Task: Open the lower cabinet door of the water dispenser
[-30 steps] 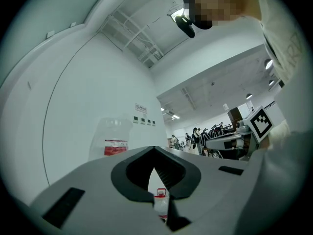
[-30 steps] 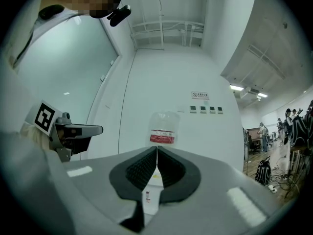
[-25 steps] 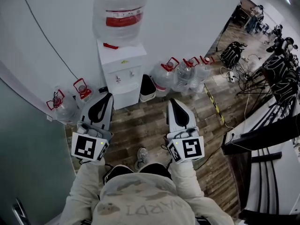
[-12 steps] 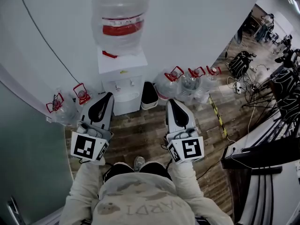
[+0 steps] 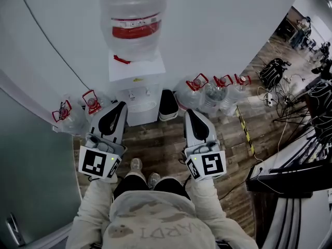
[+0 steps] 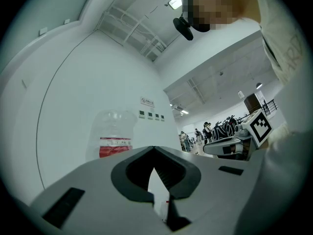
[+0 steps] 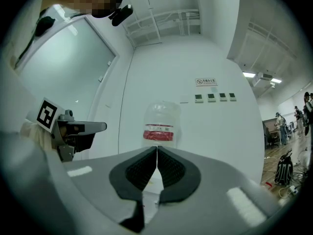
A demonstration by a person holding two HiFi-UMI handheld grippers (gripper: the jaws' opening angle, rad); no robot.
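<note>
Head view puts one water dispenser [image 5: 136, 82] at upper centre, its lower cabinet door [image 5: 140, 115] just above the left hand-held gripper [image 5: 119, 106] and up-left of the right hand-held gripper [image 5: 191, 112], touching neither. Both hand-held grippers are pressed together, empty. One bottle [image 5: 136, 19] sits on top of it, and five floor bottles [image 5: 205, 90] flank it.

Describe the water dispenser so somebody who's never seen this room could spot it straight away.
Look along the white wall where it meets the wood floor. The water dispenser is the white upright cabinet there; unlike the red-handled jugs on the floor either side, it carries a clear red-labelled bottle on top.
</note>
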